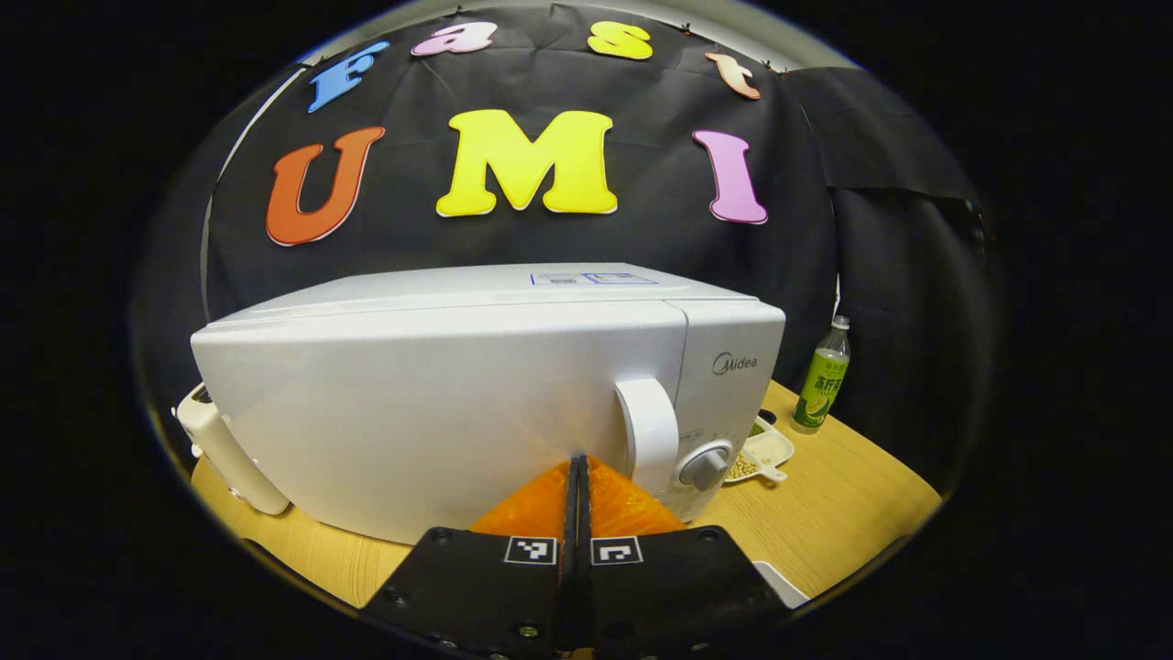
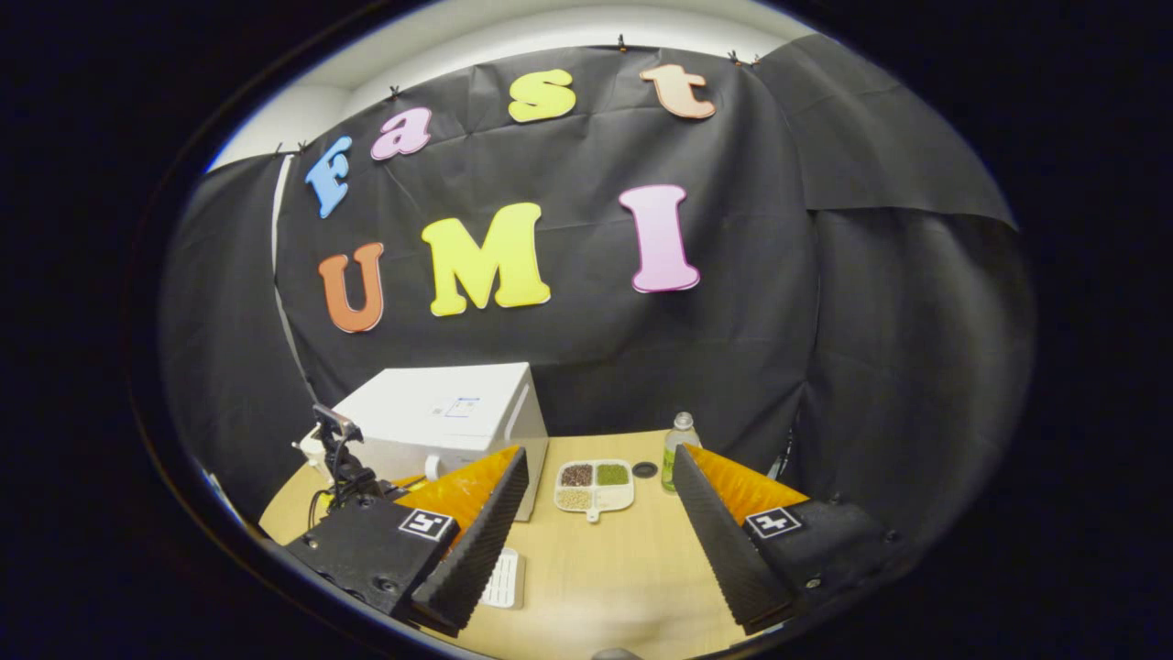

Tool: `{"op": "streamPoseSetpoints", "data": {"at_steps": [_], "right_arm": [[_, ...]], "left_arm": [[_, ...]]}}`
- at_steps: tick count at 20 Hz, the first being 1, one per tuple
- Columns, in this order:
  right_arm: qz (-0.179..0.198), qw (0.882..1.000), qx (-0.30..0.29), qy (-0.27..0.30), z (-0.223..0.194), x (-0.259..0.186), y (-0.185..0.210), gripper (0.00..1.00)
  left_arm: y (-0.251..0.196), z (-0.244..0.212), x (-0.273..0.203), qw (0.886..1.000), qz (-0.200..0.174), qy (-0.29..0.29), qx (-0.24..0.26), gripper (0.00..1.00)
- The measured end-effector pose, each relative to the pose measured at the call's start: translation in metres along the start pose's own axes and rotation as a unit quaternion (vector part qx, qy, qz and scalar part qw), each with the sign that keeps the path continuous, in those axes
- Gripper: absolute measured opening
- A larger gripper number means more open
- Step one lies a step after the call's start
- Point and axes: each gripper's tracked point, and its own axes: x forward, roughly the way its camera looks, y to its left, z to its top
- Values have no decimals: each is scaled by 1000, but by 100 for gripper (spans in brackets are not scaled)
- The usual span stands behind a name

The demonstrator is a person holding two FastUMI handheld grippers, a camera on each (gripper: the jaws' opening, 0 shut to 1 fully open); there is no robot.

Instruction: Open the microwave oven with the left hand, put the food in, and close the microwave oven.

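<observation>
White microwave oven (image 1: 476,385): left gripper view, door closed, standing on the wooden table (image 1: 825,513), close in front.
Left gripper (image 1: 578,477): jaws pressed together, nothing between them, near the door handle (image 1: 649,433).
Green bottle (image 1: 822,376): far right on the table.
Right gripper (image 2: 600,513): right gripper view, jaws wide apart, empty.
Food tray (image 2: 596,486): on the table between the jaws, right of the microwave oven, with the bottle beside it.
</observation>
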Motion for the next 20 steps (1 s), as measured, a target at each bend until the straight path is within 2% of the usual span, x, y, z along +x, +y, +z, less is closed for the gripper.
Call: {"op": "streamPoseSetpoints", "data": {"at_steps": [1, 2, 3, 5, 8, 9, 10, 11, 12, 13, 15, 16, 17, 18, 19, 20], "right_arm": [[3, 1000, 0, 1, 0, 0, 2, 92], [4, 1000, 0, 1, -1, 0, 3, 100], [5, 1000, 0, 0, 0, 0, 5, 92], [9, 1000, 0, -2, 1, 0, 7, 92], [17, 1000, -8, -6, 1, -1, 8, 92], [16, 1000, -16, -7, 1, -1, 5, 100], [21, 1000, -21, -10, 1, -2, 4, 92], [27, 999, -27, -13, 2, -3, 4, 100], [34, 999, -34, -18, 3, -4, 5, 92], [39, 998, -40, -20, 3, -3, 4, 92], [54, 997, -48, -29, 4, -6, 5, 92], [61, 996, -51, -36, 5, -8, 5, 100], [59, 996, -57, -42, 6, -9, 3, 92], [58, 995, -63, -49, 7, -10, 3, 100], [58, 995, -62, -51, 7, -14, 5, 91], [61, 995, -57, -53, 6, -18, 9, 100]], "left_arm": [[0, -1, 1, 1000, 2, 0, 3, 0], [0, -2, 1, 1000, 3, 2, 4, 0], [1, -1, 1, 1000, 2, 2, 4, 0], [0, -1, 1, 1000, 1, 3, 1, 0], [14, -1, -10, 999, 36, 10, 14, 0], [15, 1, -17, 999, 41, 8, 16, 0], [18, 6, -27, 999, 50, 4, 16, 0], [19, 11, -34, 998, 53, 1, 16, 0], [18, 15, -40, 998, 54, -1, 19, 0], [18, 18, -46, 998, 57, -1, 21, 0], [19, 22, -58, 997, 71, 2, 33, 61], [20, 25, -68, 996, 80, 2, 41, 82], [23, 30, -77, 994, 95, 0, 47, 85], [25, 37, -87, 993, 105, -7, 49, 95], [24, 40, -96, 993, 107, -8, 44, 96], [20, 45, -103, 994, 105, -11, 39, 97]]}}
